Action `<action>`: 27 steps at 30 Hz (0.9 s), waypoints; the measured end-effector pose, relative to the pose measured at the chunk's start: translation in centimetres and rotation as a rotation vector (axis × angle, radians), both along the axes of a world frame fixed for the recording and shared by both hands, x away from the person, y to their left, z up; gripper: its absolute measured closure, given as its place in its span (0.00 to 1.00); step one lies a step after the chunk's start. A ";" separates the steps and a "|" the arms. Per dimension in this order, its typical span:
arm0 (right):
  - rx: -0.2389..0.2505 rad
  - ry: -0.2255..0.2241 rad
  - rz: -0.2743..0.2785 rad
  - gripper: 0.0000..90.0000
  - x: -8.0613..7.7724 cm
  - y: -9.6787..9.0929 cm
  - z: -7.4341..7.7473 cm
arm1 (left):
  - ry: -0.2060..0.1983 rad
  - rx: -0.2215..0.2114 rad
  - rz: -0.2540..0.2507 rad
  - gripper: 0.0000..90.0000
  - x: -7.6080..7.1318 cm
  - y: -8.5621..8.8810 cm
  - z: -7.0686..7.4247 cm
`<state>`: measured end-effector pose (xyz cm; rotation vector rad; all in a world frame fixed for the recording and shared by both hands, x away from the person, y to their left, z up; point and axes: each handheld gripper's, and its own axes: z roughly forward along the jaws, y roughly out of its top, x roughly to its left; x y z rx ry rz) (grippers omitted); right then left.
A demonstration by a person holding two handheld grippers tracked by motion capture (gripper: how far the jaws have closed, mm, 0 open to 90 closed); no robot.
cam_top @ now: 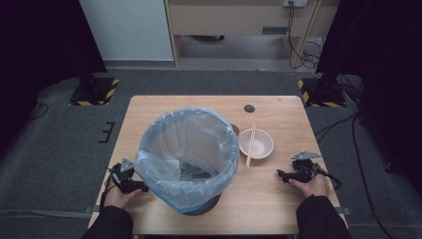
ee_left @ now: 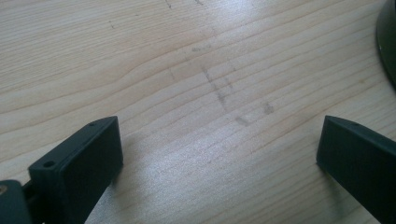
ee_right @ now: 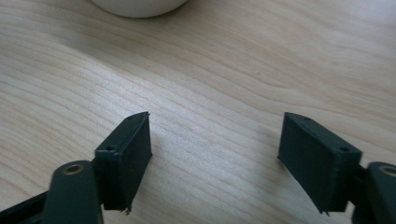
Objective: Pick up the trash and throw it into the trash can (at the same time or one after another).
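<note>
High view: both tongs rest released on the table [cam_top: 268, 199], left tongs [cam_top: 143, 187] beside the bin [cam_top: 187, 158], right tongs [cam_top: 281, 175] below the bowl [cam_top: 256, 144]; a careless reach likely knocks its chopsticks [cam_top: 251, 144] off.

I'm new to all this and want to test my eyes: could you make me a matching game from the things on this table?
Things:
1. bin
2. bowl
3. chopsticks
4. right gripper

Descriptions:
A. white and round
B. lined with a pale blue bag
C. jaws open over bare wood
D. lying across the bowl's rim

Pairs: 1-B, 2-A, 3-D, 4-C
</note>
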<state>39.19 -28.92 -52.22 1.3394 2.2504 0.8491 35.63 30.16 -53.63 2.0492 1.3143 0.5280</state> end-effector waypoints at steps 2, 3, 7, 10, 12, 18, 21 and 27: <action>0.030 -0.027 -0.009 0.30 -0.2 -0.1 0.5 | 0.000 0.000 0.000 0.00 0.0 0.0 0.0; 0.050 -0.039 -0.020 0.30 -0.3 -0.1 0.8 | 0.000 0.000 0.000 0.00 0.0 0.0 0.0; 0.105 -0.080 -0.043 0.30 -0.6 -0.4 1.7 | 0.000 0.000 0.000 0.00 0.0 0.0 0.0; 0.143 -0.118 -0.067 0.30 -1.0 -0.6 2.5 | 0.000 0.000 0.000 0.00 0.0 0.0 0.0; 0.141 -0.135 -0.063 0.31 -1.1 -0.5 3.0 | 0.000 0.000 0.000 0.00 0.0 0.0 0.0; 0.168 -0.194 -0.065 0.29 -1.6 0.1 4.8 | 0.000 0.000 0.000 0.00 0.0 0.0 0.0; 0.186 -0.228 -0.066 0.30 -2.0 0.4 5.8 | 0.000 0.000 0.000 0.00 0.0 0.0 0.0; 0.217 -0.291 -0.082 0.31 -2.2 0.8 7.8 | 0.000 0.000 0.000 0.00 0.0 0.0 0.0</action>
